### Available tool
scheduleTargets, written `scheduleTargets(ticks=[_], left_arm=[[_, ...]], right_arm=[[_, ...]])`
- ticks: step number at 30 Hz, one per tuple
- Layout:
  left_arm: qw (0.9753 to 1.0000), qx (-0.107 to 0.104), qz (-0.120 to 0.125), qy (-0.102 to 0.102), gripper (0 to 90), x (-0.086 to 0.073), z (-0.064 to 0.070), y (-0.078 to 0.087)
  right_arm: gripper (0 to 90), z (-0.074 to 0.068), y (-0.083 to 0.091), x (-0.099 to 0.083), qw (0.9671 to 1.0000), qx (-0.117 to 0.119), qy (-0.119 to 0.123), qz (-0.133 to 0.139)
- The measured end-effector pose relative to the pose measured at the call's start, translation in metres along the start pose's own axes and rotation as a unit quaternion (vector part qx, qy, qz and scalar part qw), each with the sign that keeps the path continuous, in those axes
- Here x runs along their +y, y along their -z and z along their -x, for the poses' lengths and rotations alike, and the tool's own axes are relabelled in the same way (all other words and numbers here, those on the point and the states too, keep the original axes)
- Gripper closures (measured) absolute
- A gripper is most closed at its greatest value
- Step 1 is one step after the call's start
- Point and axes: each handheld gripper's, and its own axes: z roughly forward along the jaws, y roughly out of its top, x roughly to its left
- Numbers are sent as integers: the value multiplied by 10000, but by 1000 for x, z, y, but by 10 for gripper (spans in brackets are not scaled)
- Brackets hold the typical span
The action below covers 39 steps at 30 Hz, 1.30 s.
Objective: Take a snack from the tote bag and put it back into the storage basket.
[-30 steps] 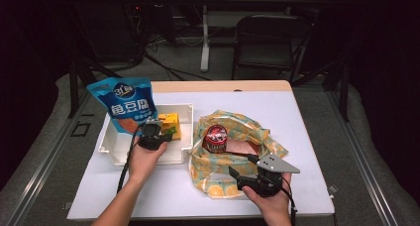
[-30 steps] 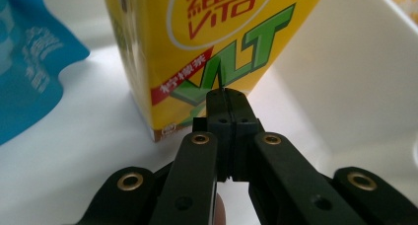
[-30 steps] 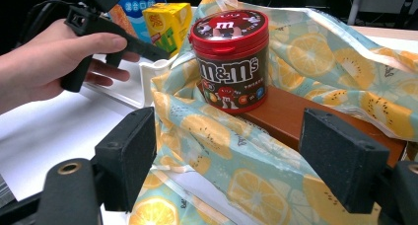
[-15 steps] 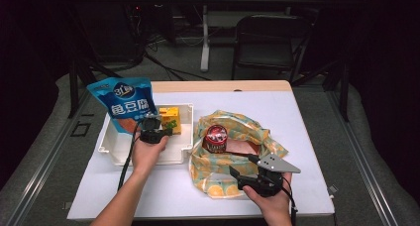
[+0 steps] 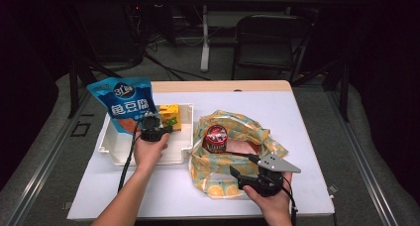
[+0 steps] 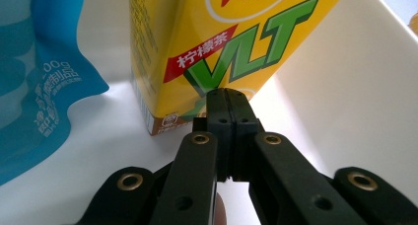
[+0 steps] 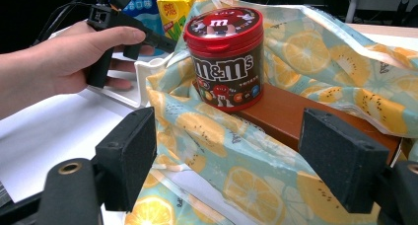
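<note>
Left gripper [image 6: 227,99] pressed fully closed, empty, tips just short of the yellow lemon tea carton [image 6: 217,42]. Right gripper [image 7: 231,156] spread wide, empty, held low before the lemon-print cloth bag [image 7: 276,185].

Versus a second ago: left gripper nudged slightly forward toward the carton; right gripper unmoved.

In the white tray [image 5: 119,154]: blue fish tofu pouch [image 5: 126,104] and carton. In the bag: M&M's tub [image 7: 224,57] atop a brown box [image 7: 305,121].
</note>
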Motion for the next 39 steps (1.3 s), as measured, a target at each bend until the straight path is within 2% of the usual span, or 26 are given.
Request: scheduleTargets(ticks=[3,6,9,14,18,22,27,32,35,39], left_arm=[[10000,-2,31,62,900,0,-2,-1],[9998,108,116,87,900,0,-3,-1],[9996,79,155,212,900,1,-5,0],[9997,-4,179,157,900,1,-6,-2],[9997,52,224,129,900,1,-5,-3],[9995,-4,241,198,900,1,-8,-4],[9993,39,326,175,900,1,-8,-6],[9994,17,253,214,900,1,-10,-7],[9996,25,260,122,900,0,-9,-6],[9992,13,394,-10,900,1,-5,2]], right_arm=[[221,0,0,0,10000,-6,13,-13],[222,0,1,0,10000,-3,8,-3],[221,1,1,0,10000,-7,9,-8],[221,1,0,0,10000,-6,14,-14],[222,1,0,0,10000,-8,6,-17],[221,1,0,0,10000,-8,-10,1],[221,1,0,-1,10000,-23,-29,5],[221,2,0,0,10000,-26,-18,-19],[222,2,0,-1,10000,-17,-39,-2],[221,3,0,-1,10000,-24,-41,-10]])
